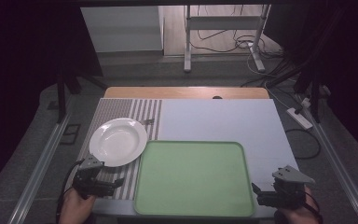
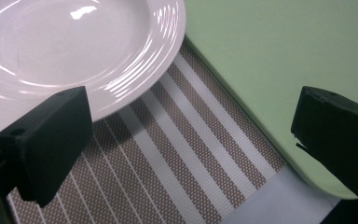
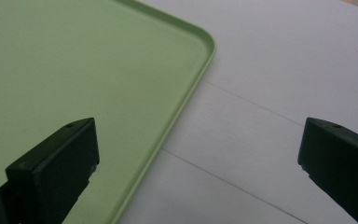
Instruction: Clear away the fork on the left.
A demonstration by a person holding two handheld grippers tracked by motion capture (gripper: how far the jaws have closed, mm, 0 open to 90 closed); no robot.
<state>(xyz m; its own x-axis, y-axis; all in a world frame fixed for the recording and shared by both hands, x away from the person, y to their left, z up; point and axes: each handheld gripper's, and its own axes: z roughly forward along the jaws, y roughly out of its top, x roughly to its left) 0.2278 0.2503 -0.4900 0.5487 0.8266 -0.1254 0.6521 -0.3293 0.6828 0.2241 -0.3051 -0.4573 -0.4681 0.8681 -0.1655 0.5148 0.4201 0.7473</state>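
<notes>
My left gripper (image 1: 106, 182) sits at the near-left corner of the desk (image 1: 223, 119), fingers (image 2: 46, 144) spread wide, holding nothing. The white plate (image 1: 118, 141) lies flat on the striped mat (image 1: 121, 112), just ahead of that gripper; in the left gripper view its near rim (image 2: 135, 84) sits just past my left finger, not between the fingers yet. The plate's right edge looks to touch or slightly overlap the left edge of the green tray (image 1: 193, 179); can't tell which. Tray is bare, sits centre-front on the desk.

My right gripper (image 1: 266, 195) hovers off the tray's near-right corner, fingers (image 3: 51, 168) also wide, nothing in them. The right gripper view looks along the tray's right rim (image 3: 186, 93) and the white desk cover (image 3: 270, 93).

Step in hand, as I judge it: grab the plate by its near rim with the left. To do it well: drop low to the mat, slide 1 finger under the rim lip and 1 over it, bite on the rim and not the shiny bowl, close firmly since glazed ware likely slips. Lift level, clear the tray's raised edge before moving over. Right side should stay clear, or steady the tray if it shifts.
</notes>
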